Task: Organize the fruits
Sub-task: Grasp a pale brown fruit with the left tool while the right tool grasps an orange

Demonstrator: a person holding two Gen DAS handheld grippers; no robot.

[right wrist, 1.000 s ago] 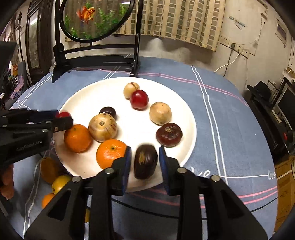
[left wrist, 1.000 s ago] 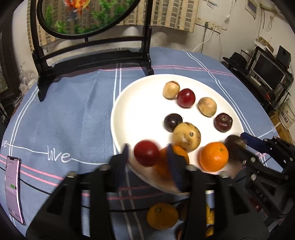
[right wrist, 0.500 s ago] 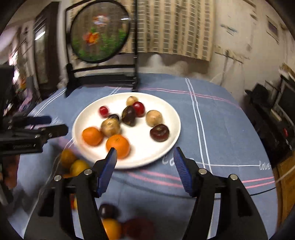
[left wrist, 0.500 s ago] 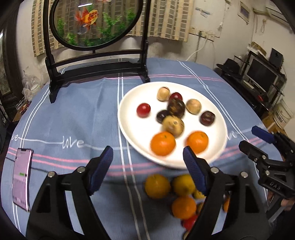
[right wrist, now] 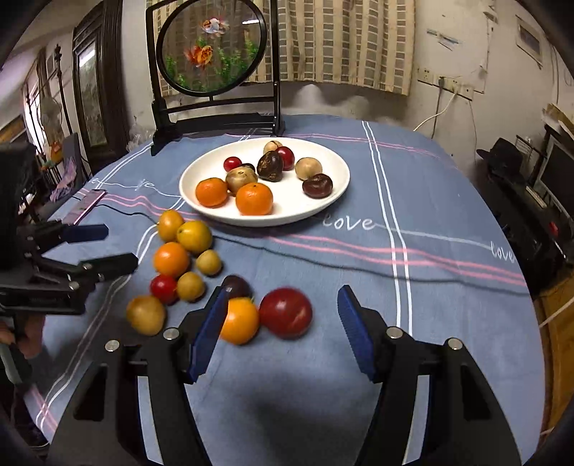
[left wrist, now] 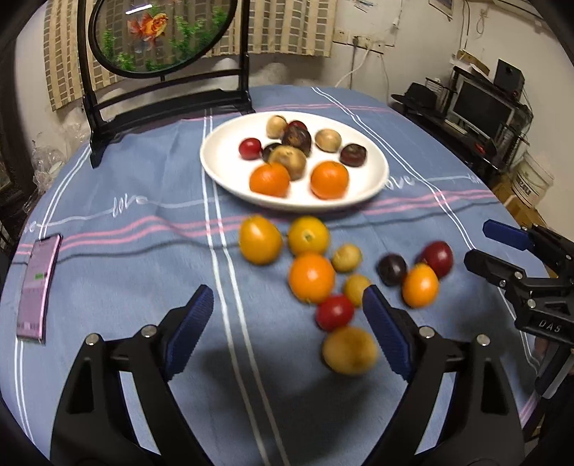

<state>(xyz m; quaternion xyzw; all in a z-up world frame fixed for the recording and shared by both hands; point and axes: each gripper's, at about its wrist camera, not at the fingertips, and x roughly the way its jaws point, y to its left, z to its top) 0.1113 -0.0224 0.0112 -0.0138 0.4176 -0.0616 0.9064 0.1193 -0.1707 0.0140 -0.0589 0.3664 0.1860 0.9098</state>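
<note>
A white plate (left wrist: 373, 179) (right wrist: 337, 193) in mid-table holds several fruits: two oranges, red, dark and tan ones. Several loose fruits lie on the blue cloth in front of it, among them an orange (left wrist: 311, 276), a red fruit (left wrist: 334, 312) and a yellow-brown fruit (left wrist: 349, 350). My left gripper (left wrist: 283, 322) is open and empty, above the cloth near the loose pile. My right gripper (right wrist: 283, 322) is open and empty, with a big red fruit (right wrist: 286, 312) and an orange (right wrist: 238, 321) just ahead between its jaws. Each gripper shows in the other view (left wrist: 502, 251) (right wrist: 104, 247).
A black stand with a round goldfish panel (left wrist: 161, 32) (right wrist: 211, 46) stands at the table's back. A phone (left wrist: 37, 286) lies at the left edge with a cable. Shelves and a monitor (left wrist: 480, 104) are off the table's right side.
Both grippers let go of a fruit on the plate, opened wide and pulled back and up from the plate. The loose fruit pile is now in front of them.
</note>
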